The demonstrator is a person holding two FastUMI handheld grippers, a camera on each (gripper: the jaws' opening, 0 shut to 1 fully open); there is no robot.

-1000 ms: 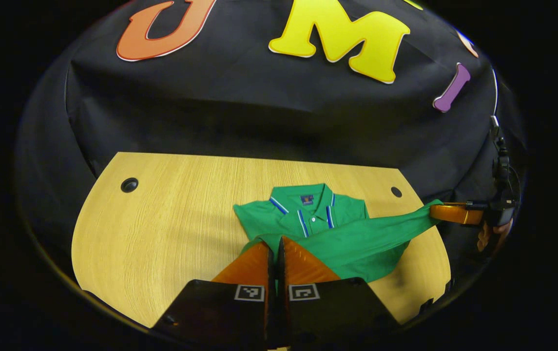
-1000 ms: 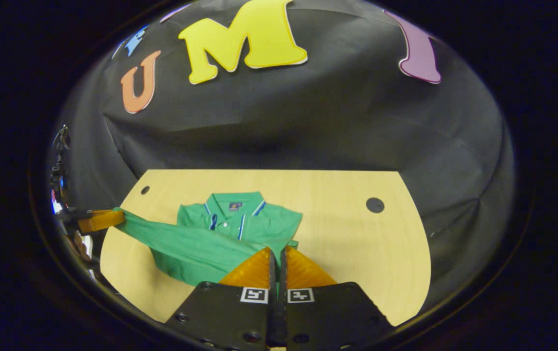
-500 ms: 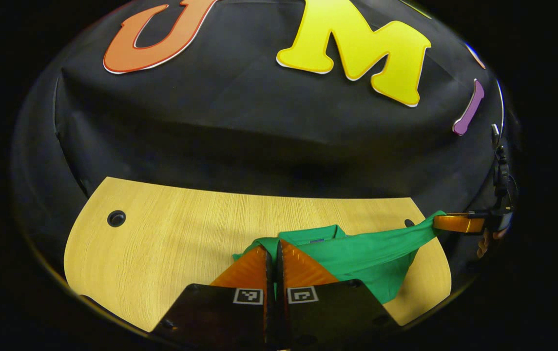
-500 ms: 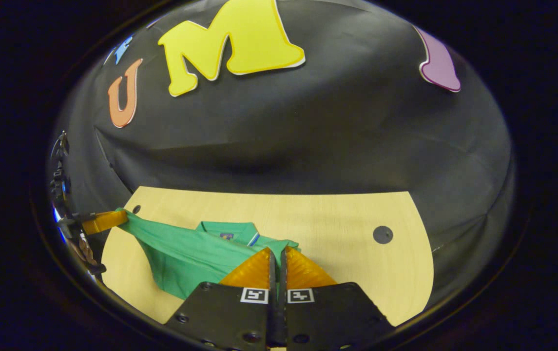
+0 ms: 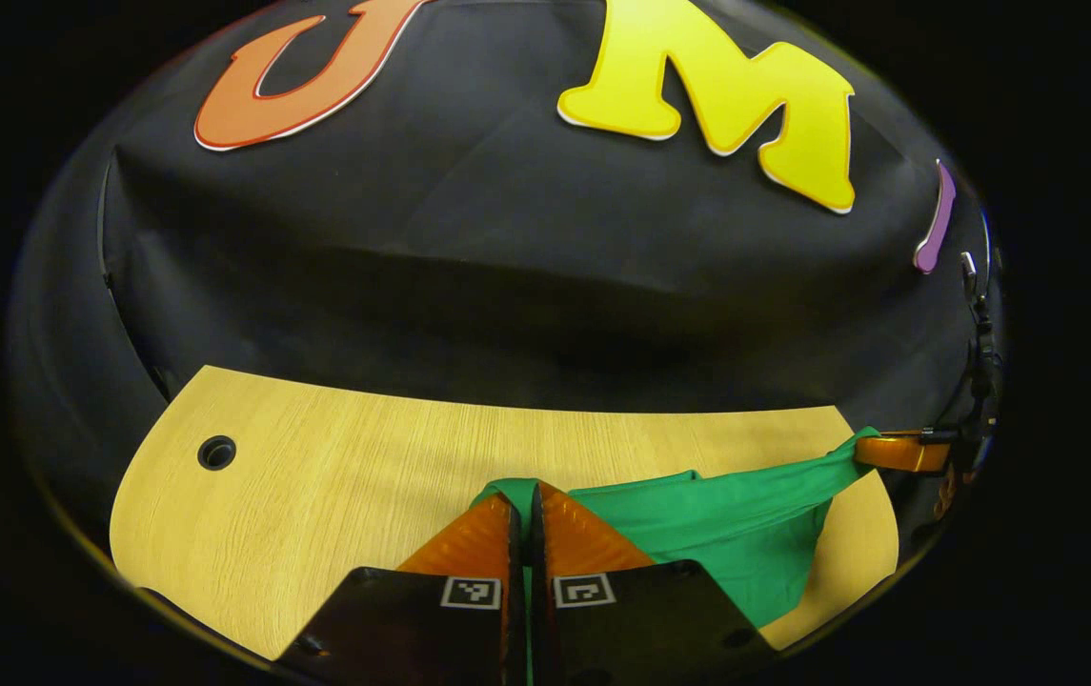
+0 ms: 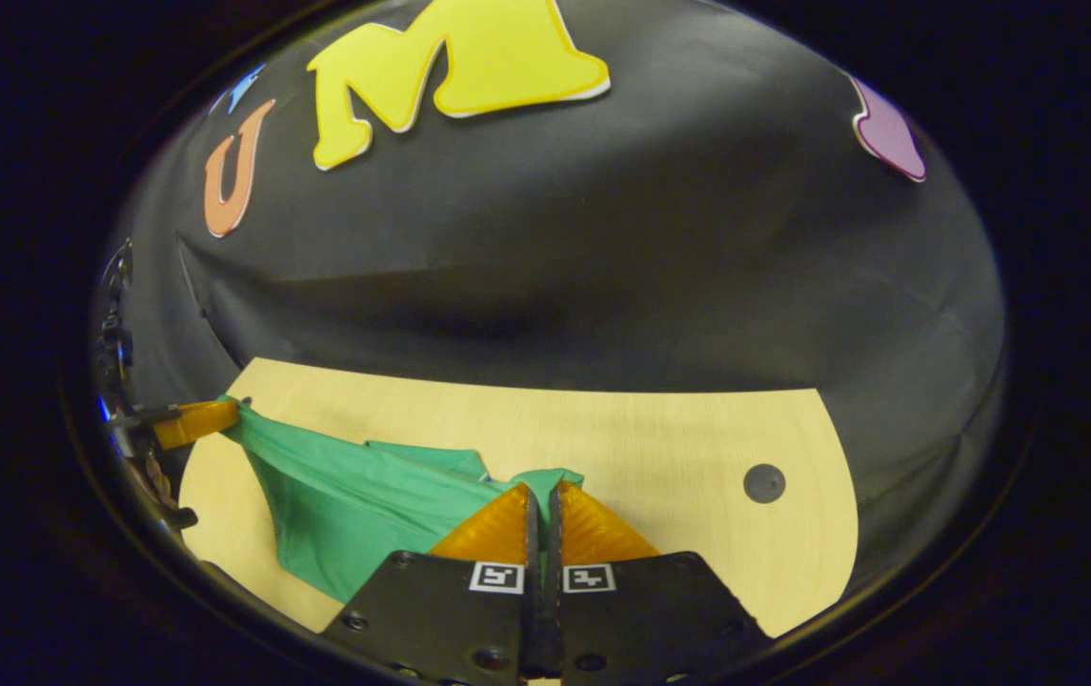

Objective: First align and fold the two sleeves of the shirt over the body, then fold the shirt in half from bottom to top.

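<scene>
I held a green shirt (image 5: 726,529) above a pale wooden table (image 5: 316,476), one pair of tongs in each hand. My left tongs (image 5: 527,500) were pinched closed on one bottom corner of the cloth, with green fabric showing in the slit between the fingers. My right tongs (image 6: 541,502) were closed the same way on the other corner. The hem stretched between them in a raised band, and the rest of the shirt hung down toward the table.

I judged that the sleeves were already folded in and that I was partway through the last fold, bottom to top; the hem had not yet been laid down on the shoulders.

The lifted cloth hid the collar and the sleeves, so I could not check how neatly they lay. My tongs' bodies covered the near edge of the table.
</scene>
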